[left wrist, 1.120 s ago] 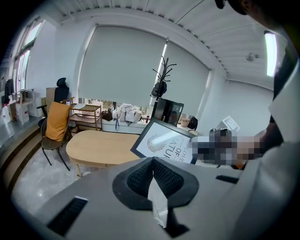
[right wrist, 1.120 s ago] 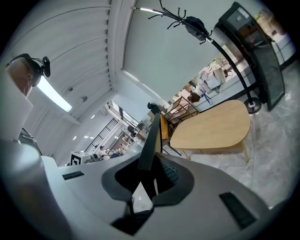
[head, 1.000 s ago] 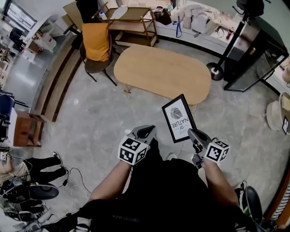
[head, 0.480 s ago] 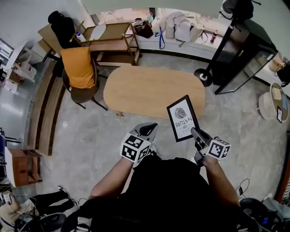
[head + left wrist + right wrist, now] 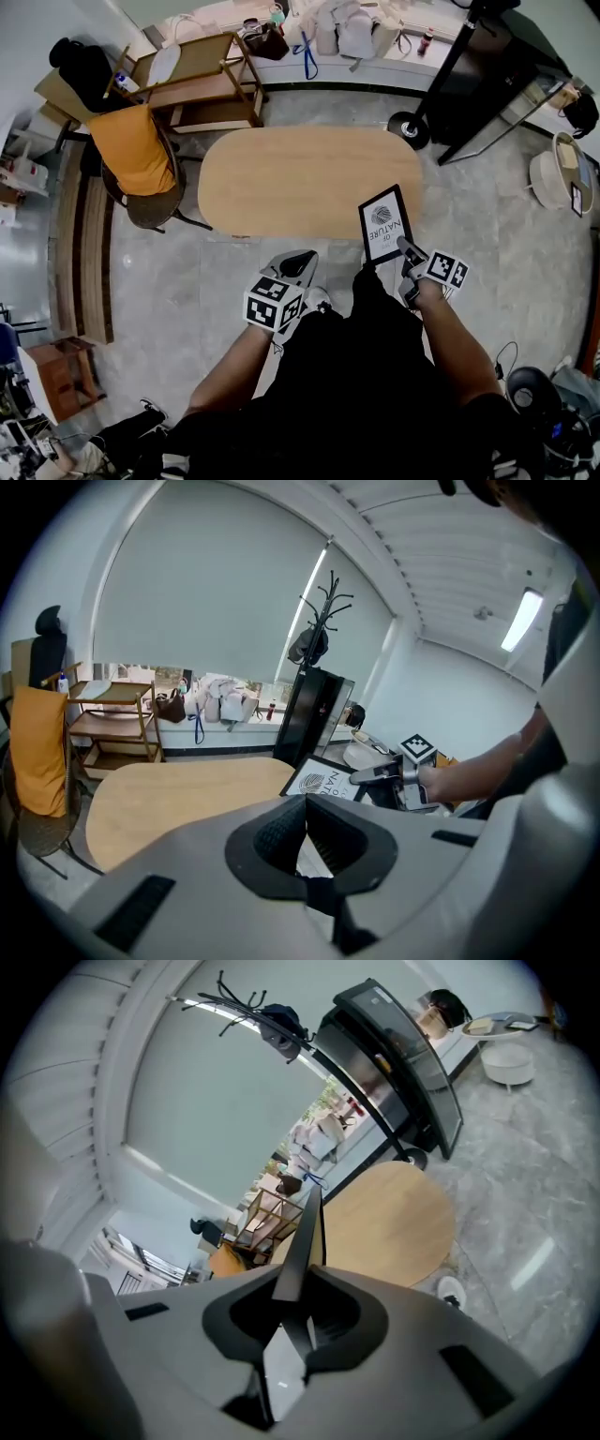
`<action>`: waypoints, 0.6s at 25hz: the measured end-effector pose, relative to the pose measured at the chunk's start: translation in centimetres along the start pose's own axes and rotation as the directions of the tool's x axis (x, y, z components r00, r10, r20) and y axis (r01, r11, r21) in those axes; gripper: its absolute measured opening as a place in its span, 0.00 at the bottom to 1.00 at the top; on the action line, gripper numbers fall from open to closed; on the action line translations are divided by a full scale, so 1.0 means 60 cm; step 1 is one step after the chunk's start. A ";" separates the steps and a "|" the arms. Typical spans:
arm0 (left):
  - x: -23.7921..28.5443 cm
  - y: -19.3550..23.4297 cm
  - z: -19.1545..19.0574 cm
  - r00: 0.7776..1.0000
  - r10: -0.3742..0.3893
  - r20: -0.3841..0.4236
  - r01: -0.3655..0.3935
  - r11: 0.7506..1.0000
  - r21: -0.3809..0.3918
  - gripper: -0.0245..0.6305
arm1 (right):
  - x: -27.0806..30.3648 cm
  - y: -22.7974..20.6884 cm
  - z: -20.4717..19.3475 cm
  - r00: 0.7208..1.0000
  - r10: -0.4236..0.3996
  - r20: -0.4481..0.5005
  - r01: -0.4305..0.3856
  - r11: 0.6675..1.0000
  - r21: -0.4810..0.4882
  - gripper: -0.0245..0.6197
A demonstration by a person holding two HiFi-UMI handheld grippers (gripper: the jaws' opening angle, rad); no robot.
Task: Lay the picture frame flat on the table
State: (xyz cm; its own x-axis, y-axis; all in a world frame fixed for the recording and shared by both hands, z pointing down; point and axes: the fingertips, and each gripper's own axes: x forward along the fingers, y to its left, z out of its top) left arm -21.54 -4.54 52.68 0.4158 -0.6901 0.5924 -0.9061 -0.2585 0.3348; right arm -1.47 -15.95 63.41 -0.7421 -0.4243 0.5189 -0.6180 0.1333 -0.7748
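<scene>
- right gripper (image 5: pixel 404 247): fingers pinch the lower edge of the picture frame (image 5: pixel 384 223). In the right gripper view the frame (image 5: pixel 307 1232) runs edge-on between the pads, clamped from both sides.
- picture frame: black border, white print with a round motif and the word "NATURE", printed face turned up toward the head camera.
- frame position: in the head view it overlaps the 4 o'clock rim of the oval wooden table (image 5: pixel 281 183). It is tilted, not lying flat (cannot tell whether any corner touches the tabletop).
- the left gripper view agrees: frame (image 5: pixel 323 782) is slanted at the table's (image 5: pixel 178 794) right end, with the right gripper (image 5: pixel 375 774) on its near side.
- left gripper (image 5: pixel 300 260): fingers pressed together with nothing between them. Its own view shows the pads (image 5: pixel 281 832) meeting in front of bare tabletop.
- left gripper position: at about 8 o'clock from the frame and well apart from it, over the grey floor (image 5: pixel 178 281) just short of the table's 6 o'clock edge.
- surroundings, clocked from the table centre:
  - chair with an orange cloth (image 5: pixel 136 150) at 9 o'clock
  - wooden trolley (image 5: pixel 202 75) at 11 o'clock
  - bags on a ledge (image 5: pixel 347 33) at 12 o'clock
  - coat stand base (image 5: pixel 408 129) at 2 o'clock, with a black cabinet (image 5: pixel 487 84) past it
- the tabletop is bare wood.
</scene>
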 end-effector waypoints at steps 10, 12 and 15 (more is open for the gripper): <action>0.114 0.053 0.063 0.995 0.071 -0.064 -0.074 0.995 -0.059 0.04 | 0.208 -0.216 0.097 0.983 -0.169 -0.070 0.180 0.962 0.205 0.10; 0.153 0.066 0.067 0.991 0.091 -0.099 -0.099 0.992 -0.082 0.04 | 0.258 -0.250 0.121 0.980 -0.176 -0.093 0.193 0.955 0.227 0.10; 0.208 0.080 0.085 0.986 0.112 -0.127 -0.125 0.987 -0.101 0.04 | 0.332 -0.289 0.161 0.984 -0.156 -0.082 0.173 0.948 0.267 0.10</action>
State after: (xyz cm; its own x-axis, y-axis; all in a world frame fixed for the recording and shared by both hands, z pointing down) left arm -21.12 -17.84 57.92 0.3180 -0.6235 0.7142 -0.9385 -0.1003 0.3303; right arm -3.07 -35.37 83.69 -0.6549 -0.3655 0.6614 -0.6449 -0.1858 -0.7413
